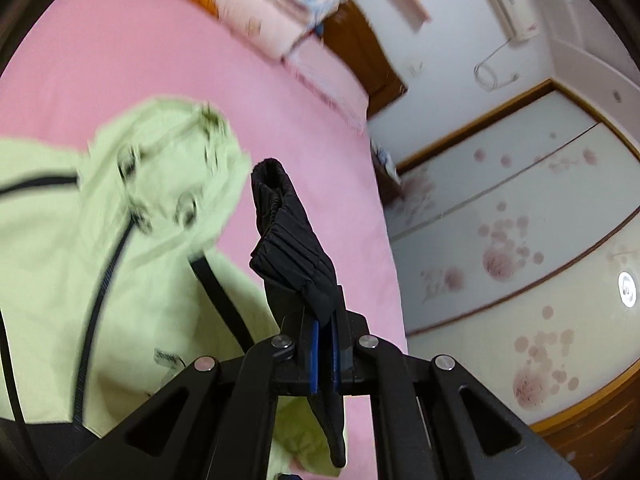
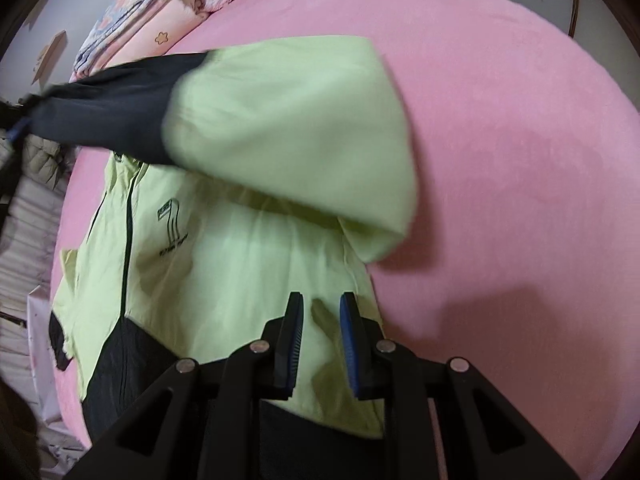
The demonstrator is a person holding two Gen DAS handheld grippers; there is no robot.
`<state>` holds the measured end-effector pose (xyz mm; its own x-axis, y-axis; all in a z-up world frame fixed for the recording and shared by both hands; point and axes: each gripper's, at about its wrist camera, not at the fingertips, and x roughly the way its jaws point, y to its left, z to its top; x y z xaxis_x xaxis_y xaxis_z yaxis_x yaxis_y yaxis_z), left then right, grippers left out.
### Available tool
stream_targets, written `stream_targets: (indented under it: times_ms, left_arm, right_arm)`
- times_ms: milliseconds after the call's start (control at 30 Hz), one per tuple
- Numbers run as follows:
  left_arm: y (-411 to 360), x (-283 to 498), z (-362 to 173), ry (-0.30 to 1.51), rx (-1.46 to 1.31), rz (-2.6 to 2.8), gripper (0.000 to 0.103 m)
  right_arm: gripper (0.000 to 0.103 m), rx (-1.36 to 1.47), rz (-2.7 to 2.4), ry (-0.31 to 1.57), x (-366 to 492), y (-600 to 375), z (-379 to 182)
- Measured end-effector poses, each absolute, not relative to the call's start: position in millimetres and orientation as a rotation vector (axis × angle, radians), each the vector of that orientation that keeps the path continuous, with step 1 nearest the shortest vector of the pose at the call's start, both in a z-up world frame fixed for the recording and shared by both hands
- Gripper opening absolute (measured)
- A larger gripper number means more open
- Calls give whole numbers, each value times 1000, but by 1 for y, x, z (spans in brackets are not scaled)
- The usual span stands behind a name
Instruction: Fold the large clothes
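Pink bedding (image 2: 500,128) covers the whole bed and carries a light green jacket (image 2: 224,264) with black panels and a black zip down its front.

Nearest, in the right wrist view, the right gripper (image 2: 320,304) points steeply down over the jacket's lower body, its two blue-faced fingers (image 2: 352,344) standing a little apart with only green cloth lying flat beneath them; nothing is pinched between them. Just ahead of its tips a printed black logo (image 2: 172,224) sits beside the zip. Beyond that, the jacket's sleeve (image 2: 288,128) hangs raised off the bed, stretching from its green upper part to a black cuff end at far left.

In the left wrist view, the left gripper (image 1: 326,320) is pressed together on that black cuff (image 1: 288,244), which bunches up out of the tips. Left of the claw lies the green hood (image 1: 168,168), blurred. Farther off, pillows (image 1: 248,4) are stacked at the bed's head, and a floral-patterned wardrobe (image 1: 520,248) stands to the right.
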<state>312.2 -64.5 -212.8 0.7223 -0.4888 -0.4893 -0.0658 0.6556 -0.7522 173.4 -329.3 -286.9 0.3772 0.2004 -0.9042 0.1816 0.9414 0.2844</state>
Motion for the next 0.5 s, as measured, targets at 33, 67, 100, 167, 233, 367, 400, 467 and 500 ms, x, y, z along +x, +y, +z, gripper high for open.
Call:
stream_targets:
  times_ms: [33, 67, 100, 167, 233, 367, 400, 467, 500]
  left_arm:
    - [-57, 308, -206, 717, -818, -243, 2]
    - [-50, 303, -200, 698, -792, -212, 2]
    - [-39, 296, -197, 679, -762, -168, 2]
    - [-19, 286, -199, 673, -715, -102, 2]
    - [3, 280, -216, 714, -679, -19, 2]
    - [38, 267, -260, 814, -663, 135, 2]
    - [45, 263, -272, 844, -651, 170, 2]
    - [53, 257, -293, 886, -660, 206, 2]
    - [56, 255, -301, 907, -653, 220, 2]
  right_arm:
    - [18, 358, 1, 1186, 178, -329, -287]
    - [18, 354, -11, 1179, 182, -328, -288]
    - [19, 358, -17, 1173, 186, -329, -288]
    - [18, 363, -35, 1158, 193, -330, -288]
    - [18, 358, -38, 1147, 198, -331, -288]
    - [18, 319, -17, 1154, 204, -325, -290]
    - [18, 299, -6, 1152, 204, -322, -289]
    - [18, 257, 8, 1149, 201, -315, -287]
    - [19, 230, 8, 1152, 198, -312, -287]
